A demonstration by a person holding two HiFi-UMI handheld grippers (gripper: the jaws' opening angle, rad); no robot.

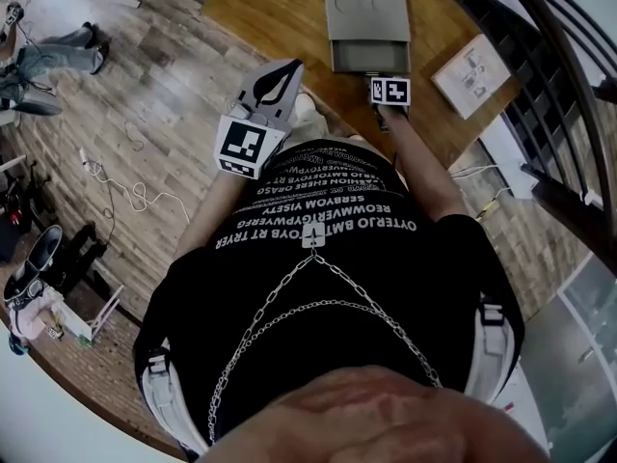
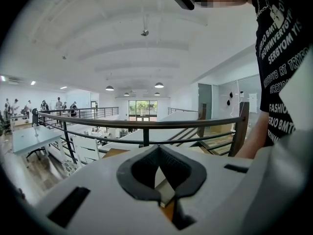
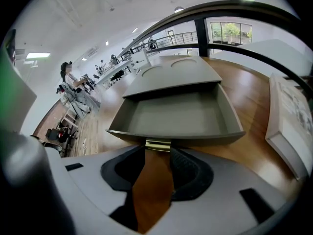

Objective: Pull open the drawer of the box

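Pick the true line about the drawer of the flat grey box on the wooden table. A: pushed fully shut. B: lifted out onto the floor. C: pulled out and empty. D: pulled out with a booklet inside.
C: the grey drawer stands out from the flat grey box, bare inside, right gripper on its brass handle.

Matt grey drawer [image 3: 181, 114], shiny metal handle [image 3: 158, 145], wood table [image 3: 247, 99]

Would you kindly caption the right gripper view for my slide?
The right gripper holds the pulled-out drawer's brass handle.
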